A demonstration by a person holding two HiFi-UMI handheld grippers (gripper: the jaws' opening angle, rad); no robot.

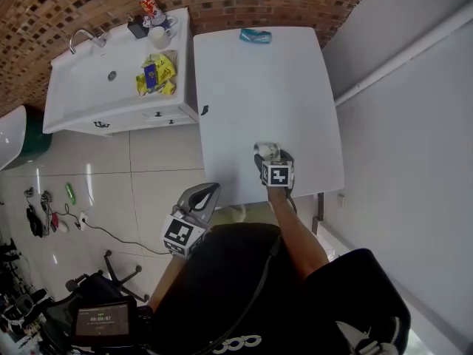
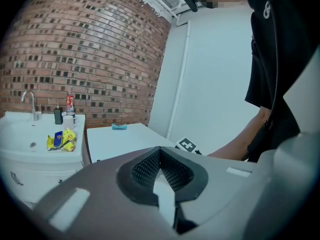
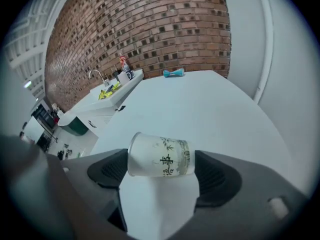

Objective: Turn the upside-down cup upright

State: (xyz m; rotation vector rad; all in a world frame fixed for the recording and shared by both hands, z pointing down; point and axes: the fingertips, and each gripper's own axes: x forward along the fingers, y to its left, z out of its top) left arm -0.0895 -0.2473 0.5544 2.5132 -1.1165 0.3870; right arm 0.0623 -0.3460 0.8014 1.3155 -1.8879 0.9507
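A white paper cup (image 3: 160, 156) with green bamboo print and dark characters lies on its side between the jaws of my right gripper (image 3: 161, 165), rim to the left and base to the right. The jaws press on both ends, and the cup hangs just above the white table (image 3: 200, 104). The head view shows the cup (image 1: 267, 151) in front of the right gripper (image 1: 270, 158), near the table's front edge (image 1: 244, 200). My left gripper (image 1: 205, 195) is off the table, by the person's body, its jaws shut on nothing (image 2: 162, 176).
A blue object (image 1: 255, 36) lies at the table's far edge. Left of the table a white sink counter (image 1: 89, 95) carries a tap (image 1: 83, 37), yellow packets (image 1: 156, 75), bottles and a mug. Cables lie on the tiled floor (image 1: 44, 213).
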